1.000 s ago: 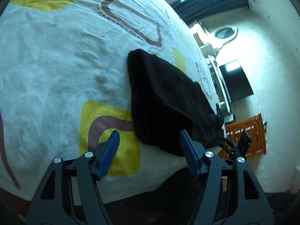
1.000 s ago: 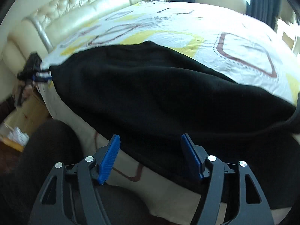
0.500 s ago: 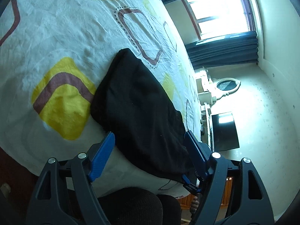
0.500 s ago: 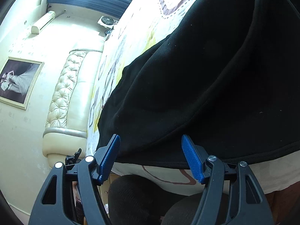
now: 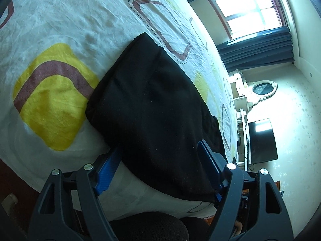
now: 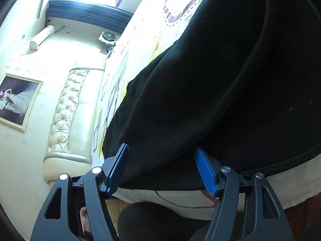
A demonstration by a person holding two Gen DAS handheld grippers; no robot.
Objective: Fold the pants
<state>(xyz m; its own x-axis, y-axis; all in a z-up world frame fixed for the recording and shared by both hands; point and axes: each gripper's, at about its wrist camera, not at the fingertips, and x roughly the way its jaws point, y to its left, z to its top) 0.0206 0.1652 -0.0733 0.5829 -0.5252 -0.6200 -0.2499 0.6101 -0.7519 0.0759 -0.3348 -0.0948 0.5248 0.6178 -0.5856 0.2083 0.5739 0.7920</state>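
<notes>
Black pants (image 5: 152, 108) lie folded lengthwise on a white bed sheet (image 5: 60, 30) with yellow and brown shapes, near the bed's front edge. My left gripper (image 5: 158, 166) is open, its blue fingers (image 5: 108, 170) straddling the near edge of the pants. In the right wrist view the pants (image 6: 210, 92) fill most of the frame. My right gripper (image 6: 162, 168) is open, its blue fingers (image 6: 205, 172) either side of the pants' lower hem edge, which covers part of the fingers.
The bed's front edge (image 5: 140, 196) drops off just before the grippers, with the person's dark-clad knee (image 5: 148, 229) below. A cream tufted headboard (image 6: 66, 108) is at the left. A window with dark curtains (image 5: 258, 46), a dresser and a television (image 5: 260, 140) are beyond the bed.
Both grippers have moved in closer to the pants' near edge, so that the open fingers now straddle the cloth. Both stay open.
</notes>
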